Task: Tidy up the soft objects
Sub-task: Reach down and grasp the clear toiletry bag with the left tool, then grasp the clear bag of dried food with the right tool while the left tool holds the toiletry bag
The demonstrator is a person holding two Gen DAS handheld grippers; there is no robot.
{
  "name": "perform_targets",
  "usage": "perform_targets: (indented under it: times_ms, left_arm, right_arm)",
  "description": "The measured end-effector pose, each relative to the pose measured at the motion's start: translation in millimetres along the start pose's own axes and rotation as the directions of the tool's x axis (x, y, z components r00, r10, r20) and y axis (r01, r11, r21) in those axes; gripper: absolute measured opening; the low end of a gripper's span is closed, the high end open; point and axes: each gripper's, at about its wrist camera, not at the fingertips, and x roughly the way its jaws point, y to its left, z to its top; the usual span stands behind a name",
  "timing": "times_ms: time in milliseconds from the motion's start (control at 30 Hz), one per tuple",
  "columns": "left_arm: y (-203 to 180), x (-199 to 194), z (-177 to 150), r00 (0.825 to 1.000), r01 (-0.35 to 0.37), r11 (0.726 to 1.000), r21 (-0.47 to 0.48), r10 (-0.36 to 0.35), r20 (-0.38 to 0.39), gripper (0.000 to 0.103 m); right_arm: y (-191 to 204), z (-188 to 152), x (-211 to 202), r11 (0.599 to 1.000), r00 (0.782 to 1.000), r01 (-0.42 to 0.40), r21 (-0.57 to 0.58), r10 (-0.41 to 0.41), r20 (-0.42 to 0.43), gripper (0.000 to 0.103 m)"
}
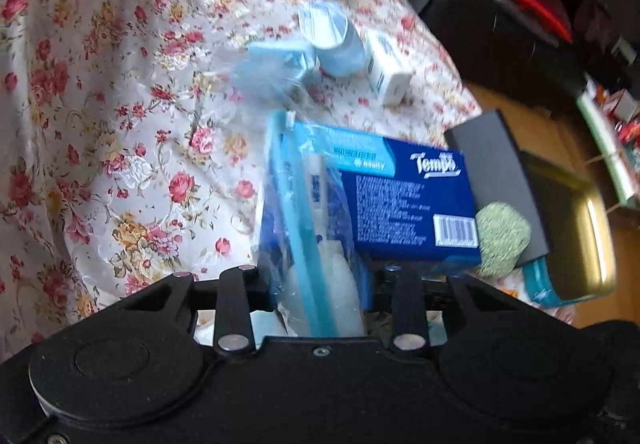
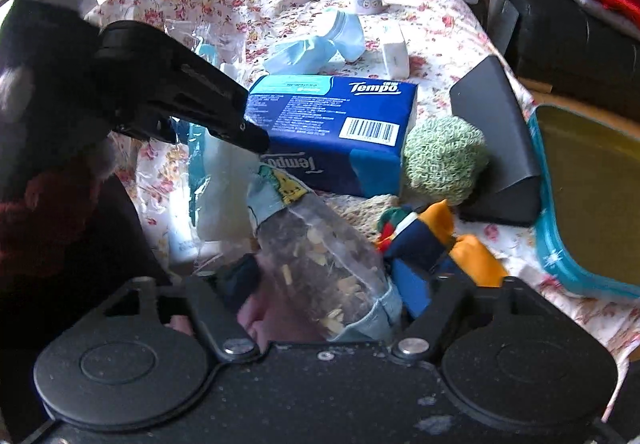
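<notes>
Here, left gripper [image 1: 320, 276]: clamped narrow on the clear zip pouch [image 1: 308, 204].
Right gripper [image 2: 320, 284]: sachet [image 2: 320, 260] between its jaws, contact not visible; grip cannot be told.
Advice: pouch to be kept upright.

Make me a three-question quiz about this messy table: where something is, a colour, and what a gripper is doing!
1. Where is the green knitted ball?
A) between the tissue pack and the black case
B) on top of the tissue pack
C) inside the black case

2. What colour is the tissue pack?
A) red
B) blue
C) yellow

3. What is the left gripper doing?
A) wide open over nothing
B) squeezing the green knitted ball
C) shut on the clear zip bag

Answers: A, it sits between them; B, its wrapper is dark blue; C, the bag runs up from between its closed jaws.
</notes>
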Motion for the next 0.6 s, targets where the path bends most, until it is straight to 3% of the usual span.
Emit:
perform_targets:
  times_ms: [133,300,433,500,567,600]
  left_arm:
    - [1.9,-3.8,0.9,0.999,0.013,1.0,-0.017,-0.012,0.035,0.034]
    - [7.9,-7.1,-0.1,0.998,0.008,0.998,-0.06,-0.005,0.059,0.032]
    - [23.9,-13.4,-1.1,0.995,0.013,0.986,-0.167,0.004,0.101,0.031]
    - [32.5,-10.5,-0.3,0.996,-0.013,0.974,-0.225,0.032,0.081,0.032]
    - [35.3,-4.4,1.0,0.998,-0.034,0.969,-0.243,0.044,0.038,0.038]
    - [35.2,-2.5,1.6,0.999,-0.03,0.97,-0.241,0.037,0.025,0.049]
  right_arm:
    - [-8.5,3.5,-9.2,0.999,1.0,-0.016,0.042,0.016,0.013,0.042]
    - [-17.6,-0.9,-31.0,0.996,0.998,-0.03,0.08,0.026,0.052,0.042]
    - [-27.2,-2.1,-46.9,0.988,0.995,-0.073,0.138,0.063,0.076,0.042]
    - [-31.7,-3.9,-51.0,0.982,0.994,-0.09,0.164,0.078,0.076,0.042]
    - [-33.3,-6.3,-51.2,0.982,0.995,-0.085,0.169,0.074,0.07,0.042]
    - [-32.6,-7.2,-49.2,0.984,0.996,-0.074,0.164,0.064,0.068,0.042]
